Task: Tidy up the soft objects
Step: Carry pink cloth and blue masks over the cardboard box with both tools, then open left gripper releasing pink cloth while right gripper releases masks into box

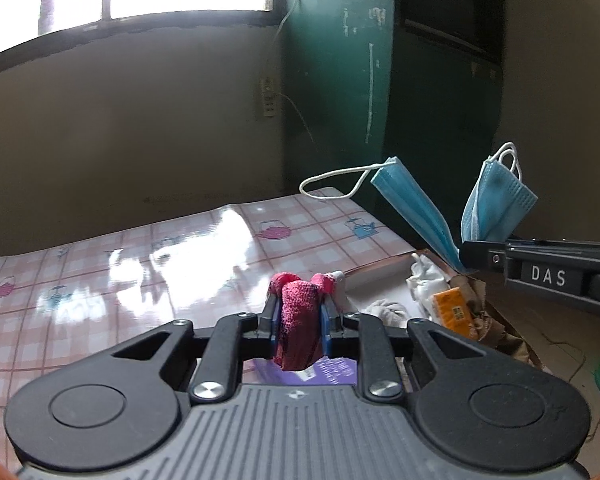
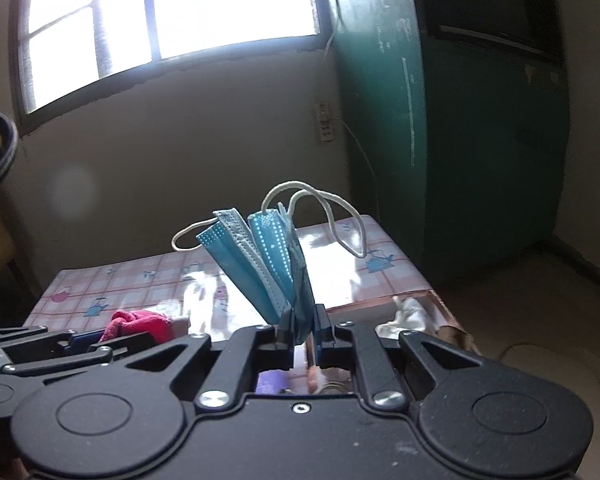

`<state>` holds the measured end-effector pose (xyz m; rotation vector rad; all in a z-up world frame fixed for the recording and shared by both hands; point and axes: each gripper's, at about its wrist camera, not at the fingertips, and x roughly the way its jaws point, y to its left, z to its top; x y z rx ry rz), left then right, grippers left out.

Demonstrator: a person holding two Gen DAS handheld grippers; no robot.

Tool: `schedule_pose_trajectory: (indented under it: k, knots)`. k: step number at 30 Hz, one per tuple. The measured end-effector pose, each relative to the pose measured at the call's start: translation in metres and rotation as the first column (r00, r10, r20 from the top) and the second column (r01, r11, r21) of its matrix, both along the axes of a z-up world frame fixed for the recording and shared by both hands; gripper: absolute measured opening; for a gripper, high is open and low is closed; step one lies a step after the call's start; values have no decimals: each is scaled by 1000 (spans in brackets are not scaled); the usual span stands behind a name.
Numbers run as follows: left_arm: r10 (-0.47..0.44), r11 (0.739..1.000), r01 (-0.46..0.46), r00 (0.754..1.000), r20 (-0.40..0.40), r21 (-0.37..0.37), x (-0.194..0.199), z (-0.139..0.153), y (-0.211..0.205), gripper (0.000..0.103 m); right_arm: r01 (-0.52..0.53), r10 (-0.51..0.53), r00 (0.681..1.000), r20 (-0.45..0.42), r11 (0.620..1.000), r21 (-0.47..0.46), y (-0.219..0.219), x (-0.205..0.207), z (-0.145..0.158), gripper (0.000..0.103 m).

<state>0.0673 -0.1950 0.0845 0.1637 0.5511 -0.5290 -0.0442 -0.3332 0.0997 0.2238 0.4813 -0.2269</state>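
My left gripper (image 1: 299, 310) is shut on a rolled magenta cloth (image 1: 299, 320), held above the table with the pink checked cover (image 1: 140, 264). To its right, my right gripper (image 1: 466, 254) reaches in from the side, shut on folded blue face masks (image 1: 496, 204) that fan upward with white ear loops. In the right wrist view the right gripper (image 2: 303, 318) pinches the masks (image 2: 268, 264) at their lower fold. The left gripper (image 2: 80, 340) with the magenta cloth (image 2: 140, 324) shows at the lower left there.
A cardboard box (image 1: 384, 276) at the table's right end holds white cloths (image 1: 428, 280) and an orange packet (image 1: 454, 312). A purple item (image 1: 332, 372) lies under my left gripper. A green cabinet (image 1: 340, 80) and a window (image 2: 172, 12) stand behind.
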Motion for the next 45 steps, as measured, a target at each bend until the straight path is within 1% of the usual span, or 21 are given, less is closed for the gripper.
schedule_pose_trajectory:
  k: [9, 18, 28, 31, 33, 34, 35, 36, 37, 38, 39, 41, 43, 45]
  knots:
    - [-82, 997, 82, 997, -16, -5, -2, -8, -34, 22, 64, -64, 997, -43, 998, -3, -39, 2, -12, 11]
    - [-160, 987, 159, 986, -44, -8, 4, -22, -70, 22, 98, -97, 990, -102, 995, 3, -70, 9, -29, 11]
    - [-195, 981, 193, 977, -89, -27, 22, -45, -101, 22, 117, -113, 979, -167, 993, 18, -88, 18, -50, 12]
    - [-202, 979, 200, 975, -96, -25, 27, -50, -109, 29, 118, -113, 976, -186, 993, 18, -92, 21, -56, 14]
    - [-204, 979, 202, 974, -101, -29, 29, -53, -112, 38, 120, -113, 974, -194, 993, 22, -93, 20, -57, 32]
    - [-207, 978, 204, 973, -101, -33, 30, -54, -112, 42, 117, -109, 976, -190, 993, 30, -94, 19, -57, 52]
    - [-202, 979, 199, 974, -103, -34, 31, -55, -112, 48, 119, -110, 976, -187, 992, 35, -94, 17, -57, 62]
    - [-198, 980, 195, 975, -100, -37, 32, -55, -110, 54, 126, -119, 976, -184, 992, 30, -94, 15, -56, 65]
    - [-196, 980, 192, 976, -100, -42, 32, -54, -108, 57, 127, -120, 977, -178, 991, 28, -94, 13, -54, 67]
    - [-192, 981, 188, 976, -101, -48, 33, -52, -105, 64, 128, -121, 978, -170, 991, 30, -93, 11, -52, 69]
    - [-185, 982, 180, 978, -97, -56, 34, -50, -102, 66, 130, -123, 979, -162, 991, 34, -93, 9, -49, 69]
    - [-175, 983, 170, 981, -86, -64, 34, -45, -96, 67, 133, -127, 982, -142, 991, 30, -90, 3, -44, 70]
    - [-164, 985, 158, 983, -85, -68, 33, -39, -90, 71, 130, -127, 985, -119, 991, 20, -84, -3, -36, 70]
    - [-143, 988, 138, 987, -68, -70, 29, -31, -82, 76, 117, -115, 988, -98, 993, 6, -75, -7, -28, 70]
